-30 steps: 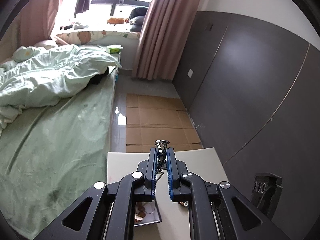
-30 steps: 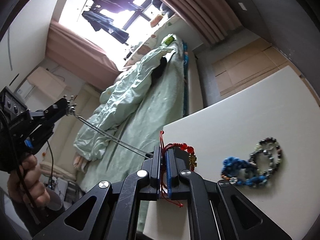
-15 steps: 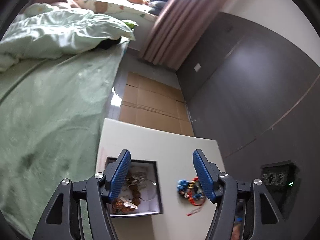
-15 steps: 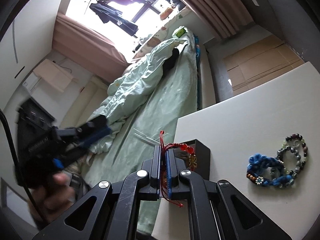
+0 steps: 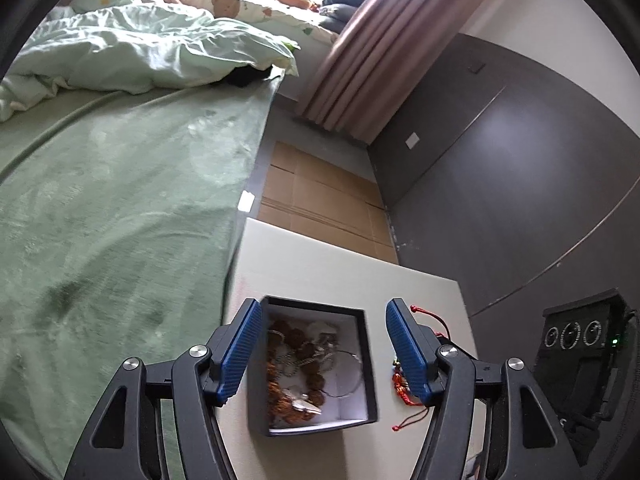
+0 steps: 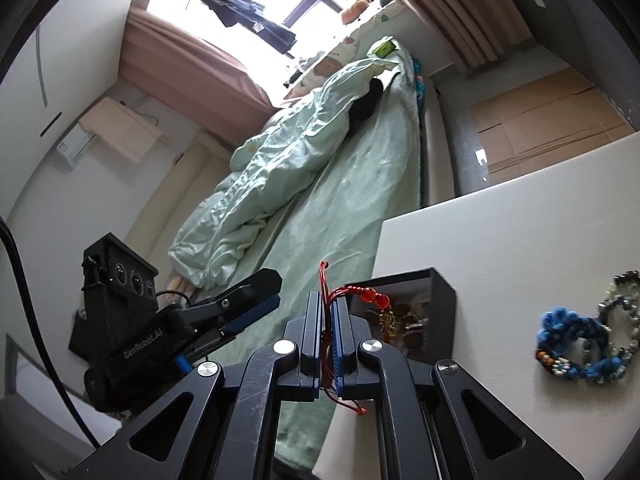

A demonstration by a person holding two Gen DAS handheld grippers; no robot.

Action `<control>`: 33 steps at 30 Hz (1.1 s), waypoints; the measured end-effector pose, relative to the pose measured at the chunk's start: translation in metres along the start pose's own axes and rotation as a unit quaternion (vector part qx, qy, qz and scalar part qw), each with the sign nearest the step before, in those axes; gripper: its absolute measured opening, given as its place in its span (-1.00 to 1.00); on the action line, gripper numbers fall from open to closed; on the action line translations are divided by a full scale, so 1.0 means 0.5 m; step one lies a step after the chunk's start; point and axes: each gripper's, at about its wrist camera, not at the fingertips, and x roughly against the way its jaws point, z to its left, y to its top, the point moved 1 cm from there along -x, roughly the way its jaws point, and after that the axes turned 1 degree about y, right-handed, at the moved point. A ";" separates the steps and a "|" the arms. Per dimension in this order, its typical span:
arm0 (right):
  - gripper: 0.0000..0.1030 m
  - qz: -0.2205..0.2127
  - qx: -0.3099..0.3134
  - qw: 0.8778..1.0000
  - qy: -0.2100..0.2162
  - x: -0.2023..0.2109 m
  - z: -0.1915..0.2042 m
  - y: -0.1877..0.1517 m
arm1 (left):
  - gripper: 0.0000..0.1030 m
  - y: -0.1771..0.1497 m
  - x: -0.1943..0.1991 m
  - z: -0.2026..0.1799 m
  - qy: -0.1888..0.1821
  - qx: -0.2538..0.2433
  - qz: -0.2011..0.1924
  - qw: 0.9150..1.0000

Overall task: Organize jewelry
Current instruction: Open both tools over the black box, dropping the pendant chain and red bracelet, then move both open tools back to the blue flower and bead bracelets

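Left wrist: gripper (image 5: 322,348) now open, chain (image 5: 316,354) dropped

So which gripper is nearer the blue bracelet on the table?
Right. The right gripper, shut on the red bracelet, is beside the box, with the blue bracelet just off to its right. The left gripper hangs open over the box, farther away.

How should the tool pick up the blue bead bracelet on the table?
The blue bracelet lies flat on the white table, tangled with a darker beaded one. Probably best to come straight down from above and pinch across the chunky blue cluster at its left end, away from the overlap, so only that one lifts.
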 end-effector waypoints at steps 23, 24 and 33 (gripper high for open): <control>0.57 -0.019 0.029 0.989 -0.146 0.167 -0.035 0.004 | 0.38 -0.034 -0.007 -0.083 -0.009 -0.057 0.003 0.998; 0.57 -0.027 0.037 0.988 -0.149 0.189 -0.036 0.003 | 0.38 -0.037 -0.009 -0.091 -0.009 -0.062 0.004 0.998; 0.57 -0.061 0.033 0.982 -0.176 0.283 -0.069 -0.003 | 0.38 -0.067 -0.023 -0.172 -0.014 -0.111 0.017 0.994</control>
